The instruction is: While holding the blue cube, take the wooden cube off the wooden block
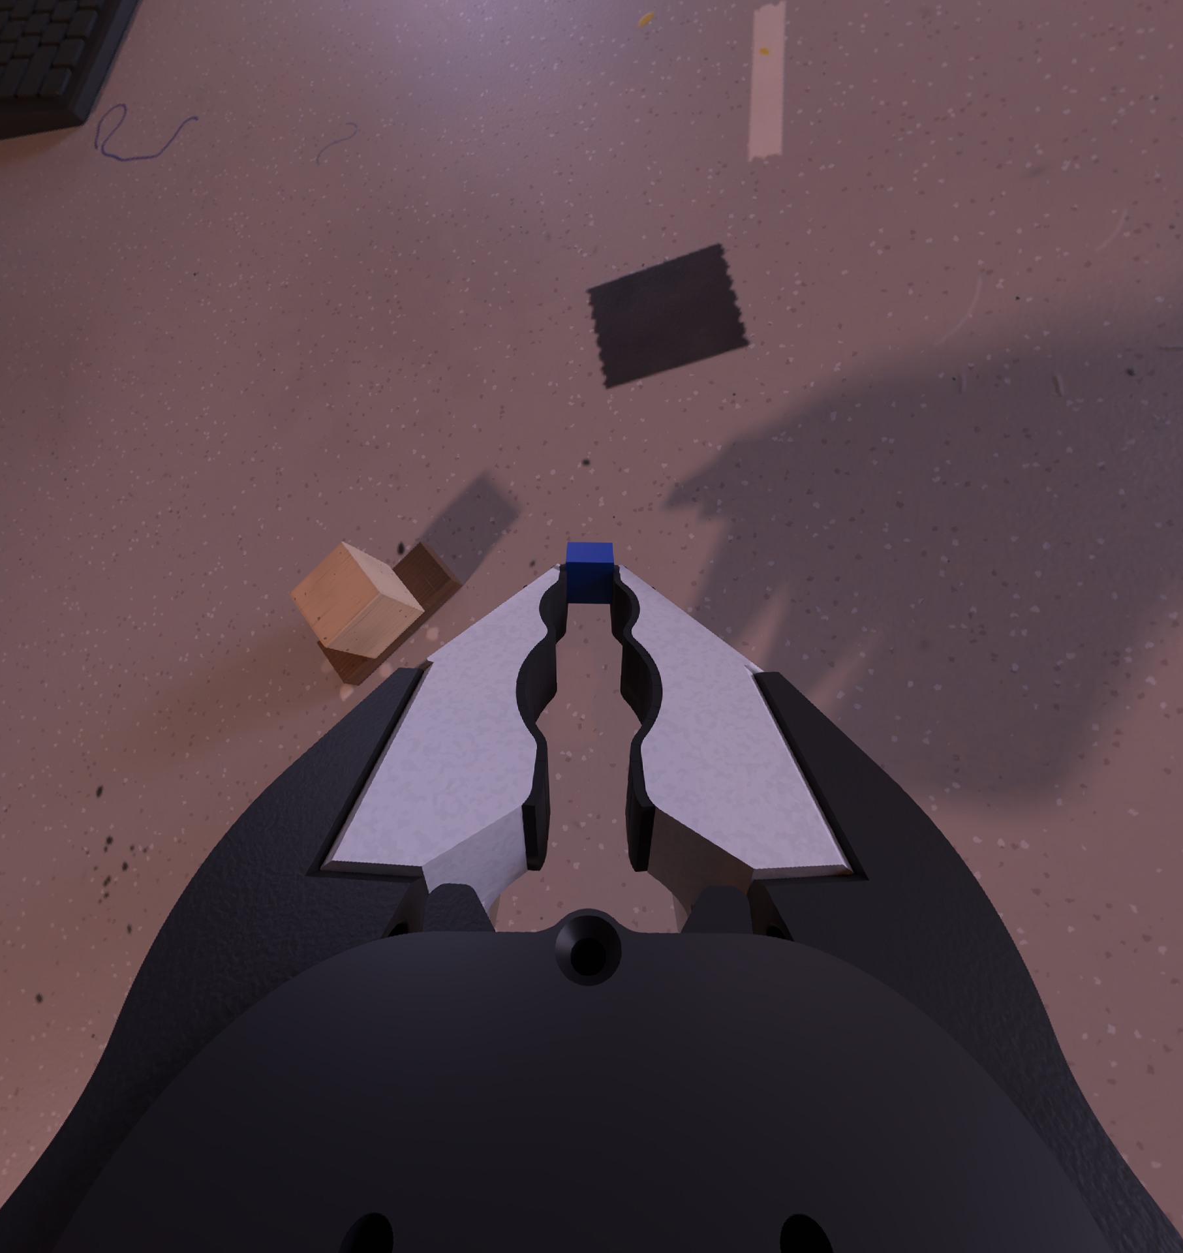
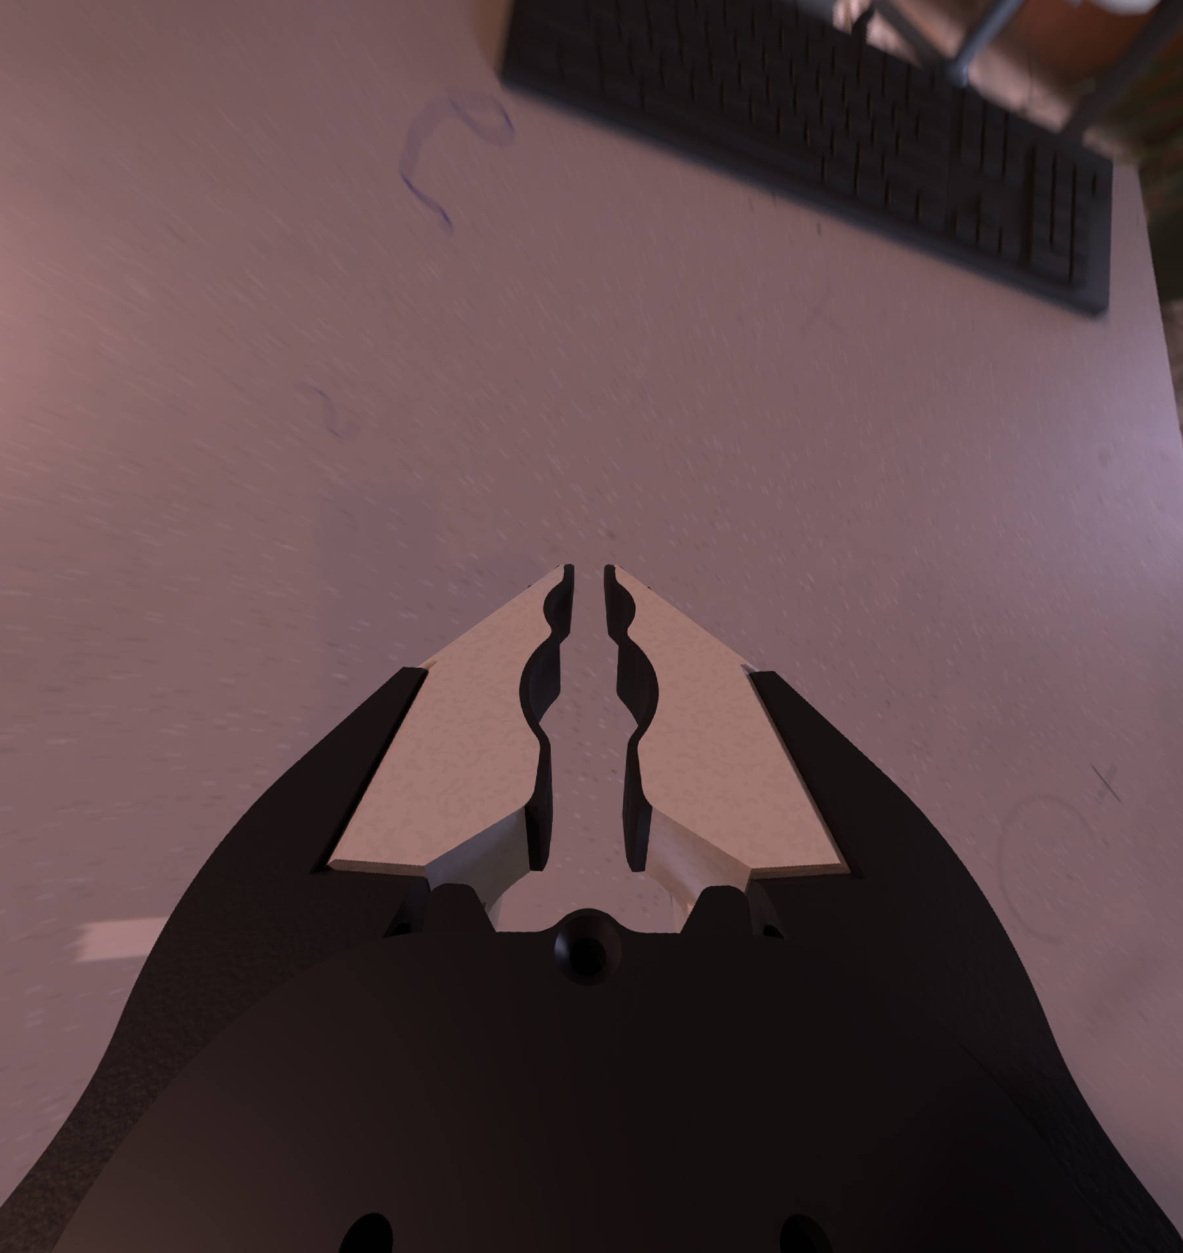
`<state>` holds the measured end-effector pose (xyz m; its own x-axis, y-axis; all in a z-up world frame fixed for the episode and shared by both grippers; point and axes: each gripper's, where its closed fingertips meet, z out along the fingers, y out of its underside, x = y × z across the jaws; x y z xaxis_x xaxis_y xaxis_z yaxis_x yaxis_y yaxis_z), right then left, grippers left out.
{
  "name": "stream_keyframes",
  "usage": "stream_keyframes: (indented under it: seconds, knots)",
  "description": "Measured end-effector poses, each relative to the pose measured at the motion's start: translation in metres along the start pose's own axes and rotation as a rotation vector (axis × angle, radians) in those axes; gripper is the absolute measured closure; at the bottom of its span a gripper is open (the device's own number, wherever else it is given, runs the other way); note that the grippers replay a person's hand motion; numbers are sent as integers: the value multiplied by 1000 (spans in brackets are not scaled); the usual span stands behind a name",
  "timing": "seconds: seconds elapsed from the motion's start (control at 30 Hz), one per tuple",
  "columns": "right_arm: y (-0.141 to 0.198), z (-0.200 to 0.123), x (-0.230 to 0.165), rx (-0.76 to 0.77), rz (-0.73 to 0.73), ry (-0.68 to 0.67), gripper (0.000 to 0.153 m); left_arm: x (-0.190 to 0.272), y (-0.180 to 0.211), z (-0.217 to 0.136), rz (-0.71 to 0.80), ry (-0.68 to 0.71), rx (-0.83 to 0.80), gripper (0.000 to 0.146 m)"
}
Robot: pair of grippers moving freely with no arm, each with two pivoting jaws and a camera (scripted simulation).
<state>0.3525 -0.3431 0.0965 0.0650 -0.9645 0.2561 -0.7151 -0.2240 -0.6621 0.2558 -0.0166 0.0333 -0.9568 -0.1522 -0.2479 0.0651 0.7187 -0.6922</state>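
Observation:
In the left wrist view my left gripper (image 1: 589, 576) is shut on a small blue cube (image 1: 589, 571) held at the fingertips, above the table. To its left, a light wooden cube (image 1: 356, 601) sits on a flat dark wooden block (image 1: 428, 577) that lies on the table. In the right wrist view my right gripper (image 2: 589, 573) has its jaws nearly together with a narrow gap and nothing between them, over bare table. The cubes and block do not show in that view.
A black keyboard (image 2: 846, 129) lies at the far side, also at the top left of the left wrist view (image 1: 26, 61). A dark rectangular patch (image 1: 666, 315) and a pale tape strip (image 1: 767, 81) lie flat on the pinkish table. The table edge (image 2: 1165, 441) runs on the right.

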Motion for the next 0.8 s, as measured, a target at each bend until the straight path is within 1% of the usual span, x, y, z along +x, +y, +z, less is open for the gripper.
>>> stream_keyframes:
  seconds: [0.1,0.2,0.3,0.33,0.4,0.5,0.57,0.7,0.8]
  knots:
    - [-30,-33,-23,168,28,-116,140,-1,3,-2,54,3,-6,135]
    - [-55,-68,-69,303,-13,-319,125,-4,9,-6,82,14,-14,135]
    - [-67,-98,-136,358,-120,-577,116,-5,12,-9,61,56,4,135]
    - [-68,-104,-160,360,-171,-645,113,-5,12,-10,54,69,12,135]
    - [-66,-111,-204,341,-284,-731,112,-4,12,-10,39,87,27,135]
    - [-58,-107,-263,293,-437,-776,115,-4,11,-10,33,85,35,135]
    - [-52,-97,-291,251,-494,-773,118,-4,11,-9,38,77,34,135]
    - [-43,-72,-317,174,-526,-738,119,-5,11,-9,43,70,36,135]
    - [-38,-56,-328,132,-503,-738,119,-5,10,-9,48,65,39,135]
